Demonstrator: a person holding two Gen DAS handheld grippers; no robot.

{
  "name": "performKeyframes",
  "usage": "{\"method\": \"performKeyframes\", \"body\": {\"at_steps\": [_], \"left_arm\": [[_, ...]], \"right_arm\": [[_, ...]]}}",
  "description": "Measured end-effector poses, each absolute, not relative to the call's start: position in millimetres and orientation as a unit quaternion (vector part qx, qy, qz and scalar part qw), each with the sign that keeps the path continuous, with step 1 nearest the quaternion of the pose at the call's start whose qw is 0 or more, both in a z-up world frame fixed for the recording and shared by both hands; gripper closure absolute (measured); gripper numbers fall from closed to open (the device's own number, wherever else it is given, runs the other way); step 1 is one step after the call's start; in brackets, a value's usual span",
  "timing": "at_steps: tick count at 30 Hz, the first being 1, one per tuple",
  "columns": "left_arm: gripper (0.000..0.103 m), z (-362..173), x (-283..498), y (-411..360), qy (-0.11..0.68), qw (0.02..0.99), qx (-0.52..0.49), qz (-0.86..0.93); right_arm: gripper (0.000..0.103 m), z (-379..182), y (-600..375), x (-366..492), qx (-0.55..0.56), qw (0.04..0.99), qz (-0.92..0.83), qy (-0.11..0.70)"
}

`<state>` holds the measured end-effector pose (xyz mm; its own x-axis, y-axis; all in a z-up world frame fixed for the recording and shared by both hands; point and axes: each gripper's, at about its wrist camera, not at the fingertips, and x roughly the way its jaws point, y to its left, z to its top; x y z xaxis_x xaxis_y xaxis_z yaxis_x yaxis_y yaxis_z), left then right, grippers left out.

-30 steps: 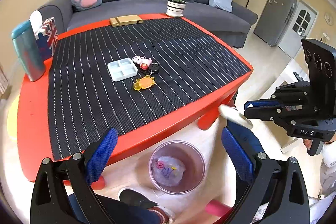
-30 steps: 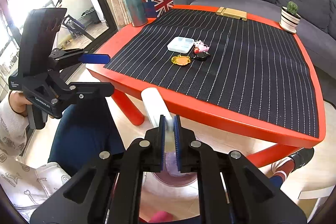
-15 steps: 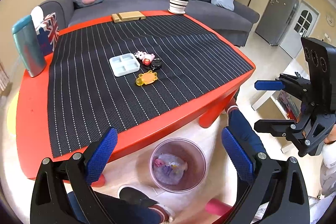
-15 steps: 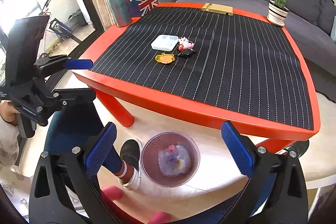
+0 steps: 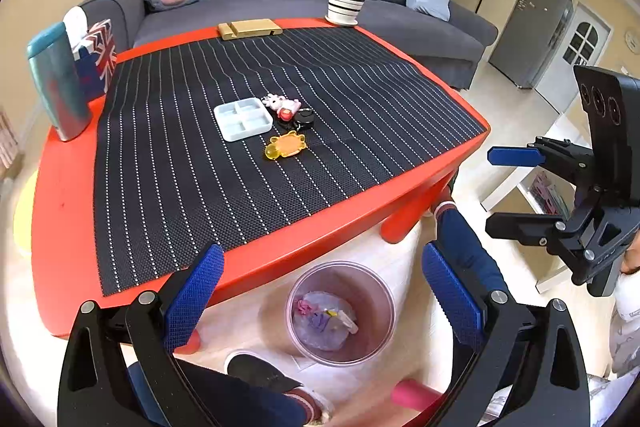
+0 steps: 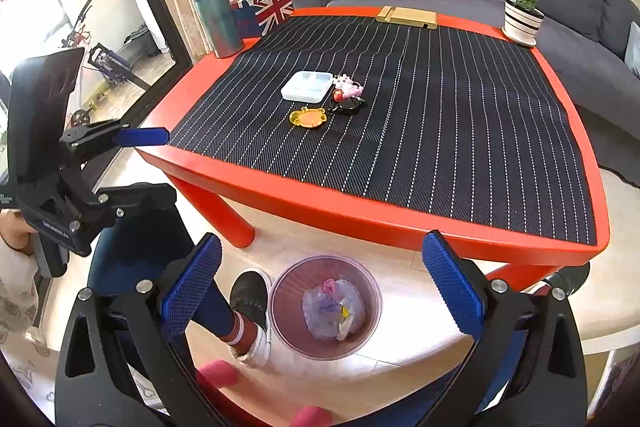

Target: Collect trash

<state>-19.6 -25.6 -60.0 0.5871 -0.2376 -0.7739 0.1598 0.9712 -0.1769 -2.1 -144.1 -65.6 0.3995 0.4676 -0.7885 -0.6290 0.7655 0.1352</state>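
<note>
Both claws are held wide and empty above the waste bin (image 6: 325, 309). The right claw (image 6: 320, 291) was just opened; nothing lies between its pads. The left claw (image 5: 320, 297) is spread likewise.

The red table (image 5: 60, 195) carries a striped black mat (image 5: 240, 155), with a teal bottle (image 5: 60, 83) at ten o'clock, a potted cactus (image 5: 346, 1) at one o'clock, and a flag-printed box (image 5: 98, 61) beside the bottle.

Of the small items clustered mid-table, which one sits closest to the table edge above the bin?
The yellow-orange translucent charm. It lies at the near side of the cluster, ahead of the pale blue compartment tray, the pink pig figure and the black round keychain.
</note>
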Motion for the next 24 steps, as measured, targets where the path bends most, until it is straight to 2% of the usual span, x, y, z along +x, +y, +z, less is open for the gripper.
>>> {"method": "performKeyframes", "body": {"at_steps": [24], "left_arm": [[0.008,-58.3,-16.3,22.2,0.435,0.895,-0.07,-0.073]], "right_arm": [[0.004,-64.7,-62.1,70.0,-0.092,0.836,0.312,0.441]]}}
